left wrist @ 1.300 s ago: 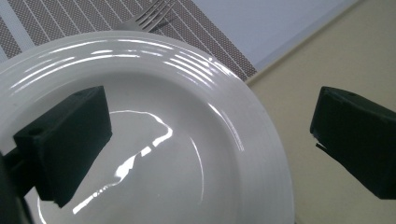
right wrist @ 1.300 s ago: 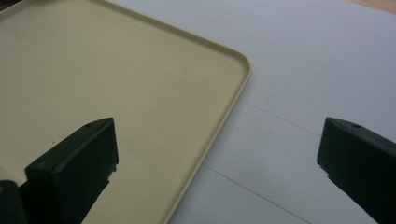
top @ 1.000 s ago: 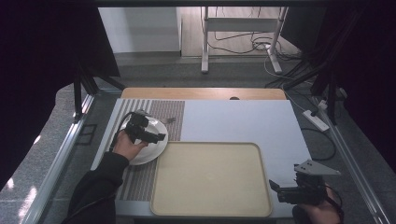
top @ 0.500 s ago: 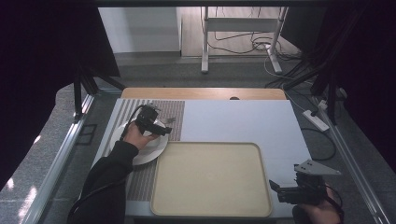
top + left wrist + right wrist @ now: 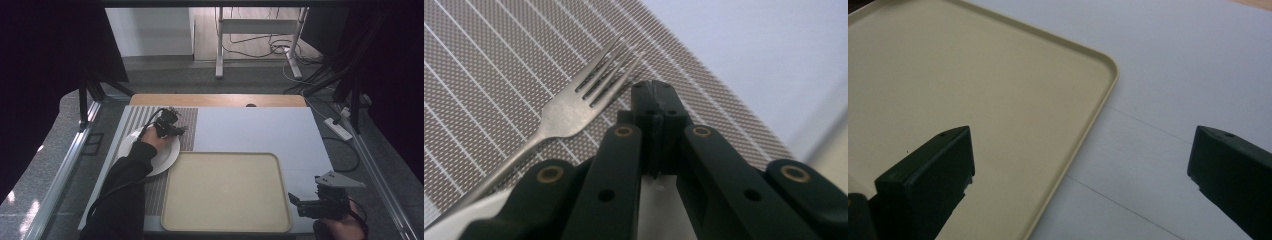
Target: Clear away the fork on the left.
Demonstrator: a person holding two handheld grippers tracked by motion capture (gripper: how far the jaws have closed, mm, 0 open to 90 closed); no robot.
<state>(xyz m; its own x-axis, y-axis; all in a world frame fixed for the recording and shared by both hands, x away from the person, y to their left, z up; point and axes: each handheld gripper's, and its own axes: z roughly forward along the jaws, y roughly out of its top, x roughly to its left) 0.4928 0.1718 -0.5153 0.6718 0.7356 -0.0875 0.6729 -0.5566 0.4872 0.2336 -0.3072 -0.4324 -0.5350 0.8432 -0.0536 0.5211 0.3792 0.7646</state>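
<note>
The beige tray (image 5: 225, 192) lies bare near the table's front edge, with the white plate (image 5: 167, 156) just beside its left corner on the striped mat (image 5: 187, 130). A fork (image 5: 569, 107) lies on the mat past the plate's rim. The left gripper (image 5: 655, 92), jaws pressed together and holding nothing, hovers beside the fork's tines. The right gripper (image 5: 1080, 167), jaws spread wide, hangs over the tray's right edge. No writing is legible.

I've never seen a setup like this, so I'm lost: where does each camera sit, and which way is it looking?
High view: above the person's side, looking forward and down on the table; both forearms and grippers show.
Left gripper view: rides the left gripper, jaws shut, facing a fork on the striped mat.
Right gripper view: rides the right gripper, jaws wide apart, facing the tray's corner.
Shared: the beige tray appears in high and right views.
</note>
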